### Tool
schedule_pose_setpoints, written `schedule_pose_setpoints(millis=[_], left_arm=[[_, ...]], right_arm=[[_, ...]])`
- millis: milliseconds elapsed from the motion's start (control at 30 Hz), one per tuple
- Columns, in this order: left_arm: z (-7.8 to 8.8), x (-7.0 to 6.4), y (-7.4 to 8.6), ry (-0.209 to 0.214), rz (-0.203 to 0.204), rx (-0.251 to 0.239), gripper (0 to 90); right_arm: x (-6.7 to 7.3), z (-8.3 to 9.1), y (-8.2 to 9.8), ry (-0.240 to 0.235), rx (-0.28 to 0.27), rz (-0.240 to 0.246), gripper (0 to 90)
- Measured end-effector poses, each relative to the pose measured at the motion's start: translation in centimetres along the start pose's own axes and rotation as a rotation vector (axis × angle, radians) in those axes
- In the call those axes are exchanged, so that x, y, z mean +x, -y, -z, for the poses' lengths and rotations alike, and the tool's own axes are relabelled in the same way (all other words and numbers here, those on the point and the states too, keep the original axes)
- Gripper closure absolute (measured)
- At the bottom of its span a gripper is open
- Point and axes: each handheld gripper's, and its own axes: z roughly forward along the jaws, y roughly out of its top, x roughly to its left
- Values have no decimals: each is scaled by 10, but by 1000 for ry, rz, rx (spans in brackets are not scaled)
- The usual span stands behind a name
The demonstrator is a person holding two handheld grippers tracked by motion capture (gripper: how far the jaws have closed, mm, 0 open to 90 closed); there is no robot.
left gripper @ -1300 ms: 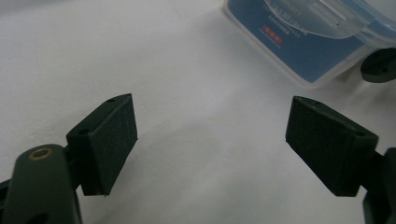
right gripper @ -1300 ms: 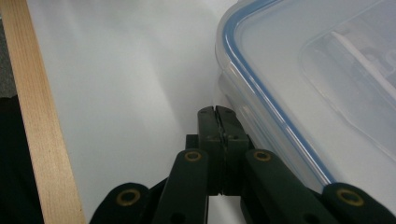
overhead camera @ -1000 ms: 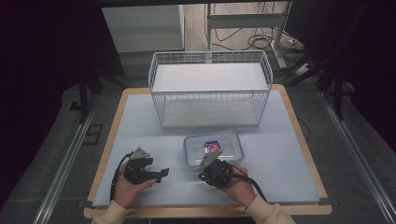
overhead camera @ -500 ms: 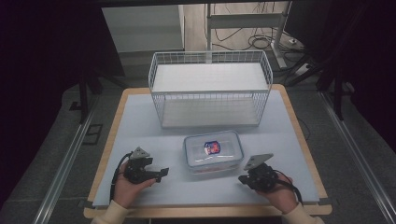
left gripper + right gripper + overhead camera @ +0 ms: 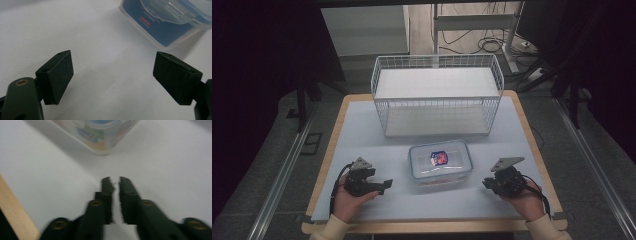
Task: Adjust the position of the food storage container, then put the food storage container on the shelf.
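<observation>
The clear lidded container (image 5: 440, 161), rectangular with rounded corners, a blue-tinted rim and a red-and-blue label on top, sits between the left gripper (image 5: 382, 185), whose jaws are spread wide, and the right gripper (image 5: 490, 183), whose jaws are nearly pressed together on nothing.
</observation>
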Motion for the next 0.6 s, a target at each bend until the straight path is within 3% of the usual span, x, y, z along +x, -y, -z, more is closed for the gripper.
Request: schedule_pose_setpoints(millis=[67,200,367,500,600], left_arm=[[0,0,0,3,6,-3,166],[3,-1,-2,-13,14,-16,158],[4,-2,-5,-11,23,-26,152],[4,-4,-7,6,35,-26,150],[5,-5,-13,-1,44,-29,151]], right_arm=[[-2,0,-1,7,-15,-33,522],[-7,2,-3,-1,-60,-90,312],[-10,3,-6,-28,-123,-116,231],[-10,5,-8,-22,-135,-125,172],[-12,10,-12,-49,-147,-132,154]])
